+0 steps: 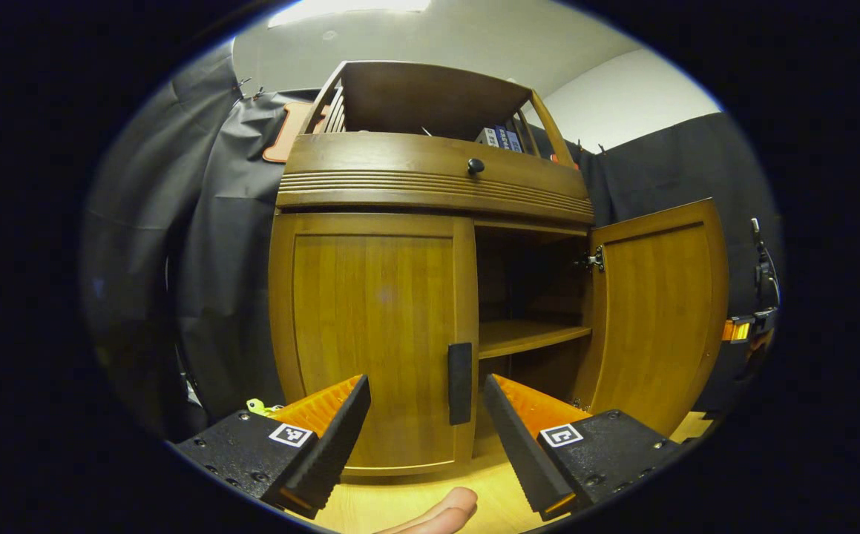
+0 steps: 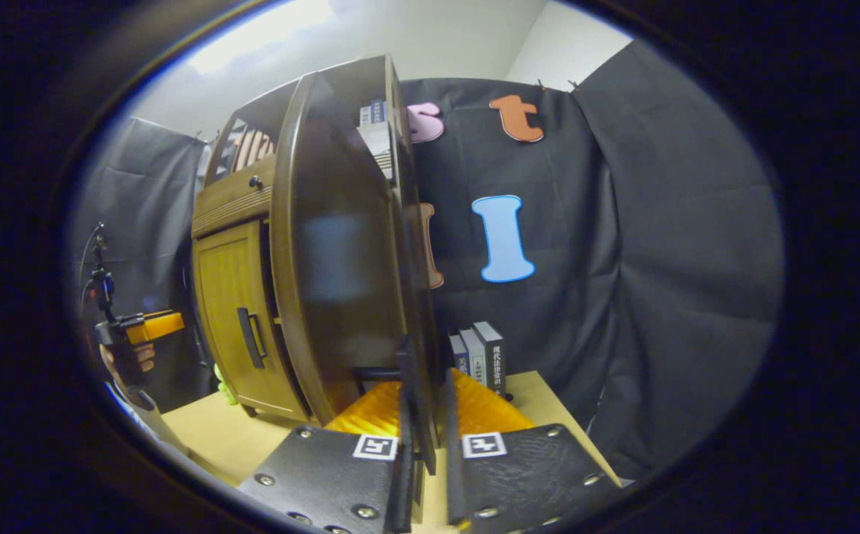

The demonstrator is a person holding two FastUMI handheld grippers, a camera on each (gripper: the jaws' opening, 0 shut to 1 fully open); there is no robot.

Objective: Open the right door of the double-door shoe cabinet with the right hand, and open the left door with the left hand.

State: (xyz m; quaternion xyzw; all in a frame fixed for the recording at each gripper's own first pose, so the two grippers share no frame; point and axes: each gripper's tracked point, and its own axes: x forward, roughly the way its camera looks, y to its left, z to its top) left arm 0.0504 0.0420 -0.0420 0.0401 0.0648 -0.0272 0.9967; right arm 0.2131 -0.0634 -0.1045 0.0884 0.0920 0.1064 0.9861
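Right door (image 1: pixel 660 311) of the shoe cabinet (image 1: pixel 430 178) stands swung open, right gripper (image 2: pixel 422 423) clamped on its handle (image 2: pixel 405 374) at the free edge. Left door (image 1: pixel 374 334) is closed; left gripper (image 1: pixel 426 415) is wide open and empty, just before its vertical handle (image 1: pixel 460 382). Rigid hinged wood (likely swings easily): grip that handle and pull.

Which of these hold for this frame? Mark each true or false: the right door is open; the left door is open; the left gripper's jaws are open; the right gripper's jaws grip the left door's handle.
1. The right door is open. True.
2. The left door is open. False: it is shut.
3. The left gripper has its jaws open. True; they flank the left door's handle without touching it.
4. The right gripper grips the left door's handle. False: its jaws are closed on the right door's handle.
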